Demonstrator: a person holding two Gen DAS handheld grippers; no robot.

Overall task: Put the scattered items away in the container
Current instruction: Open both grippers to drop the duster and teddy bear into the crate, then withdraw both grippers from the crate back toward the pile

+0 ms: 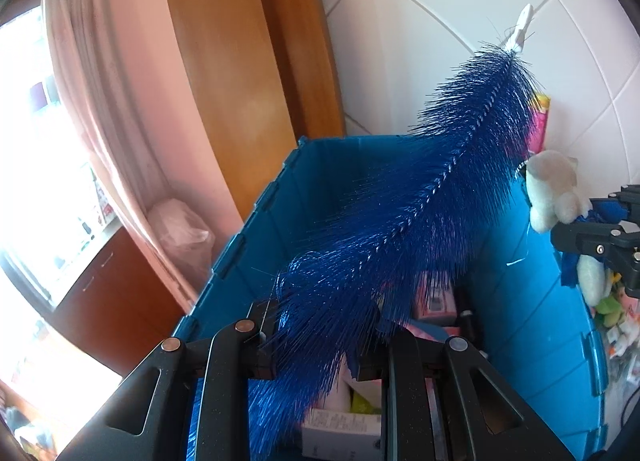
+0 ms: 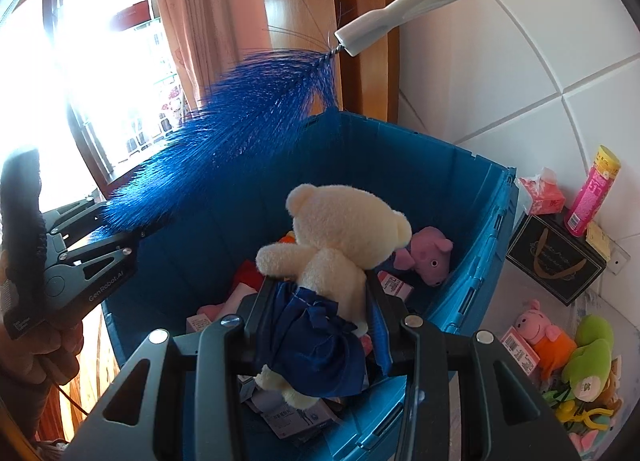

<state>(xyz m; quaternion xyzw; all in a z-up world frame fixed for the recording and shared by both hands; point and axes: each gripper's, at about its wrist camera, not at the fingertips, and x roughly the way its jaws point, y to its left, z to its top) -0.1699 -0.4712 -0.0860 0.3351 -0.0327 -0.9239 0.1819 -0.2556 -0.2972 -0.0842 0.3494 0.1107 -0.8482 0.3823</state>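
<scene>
My left gripper (image 1: 316, 345) is shut on the bristle end of a blue bottle brush (image 1: 400, 229) with a white handle (image 1: 522, 31), held above the blue bin (image 1: 532, 281). In the right wrist view the brush (image 2: 240, 121) slants up from the left gripper (image 2: 136, 231) to its white handle (image 2: 400, 13). My right gripper (image 2: 316, 325) is shut on a cream teddy bear (image 2: 340, 237) in a blue skirt, over the bin (image 2: 468, 273). The bear also shows in the left wrist view (image 1: 552, 189) at the right.
The bin holds a purple pig plush (image 2: 430, 255) and several small boxes. Outside it at the right lie a pink pig plush (image 2: 544, 333), a green plush (image 2: 592, 361), a black box (image 2: 552, 257), a tissue pack (image 2: 542, 193) and a pink can (image 2: 592, 193). A tiled wall stands behind.
</scene>
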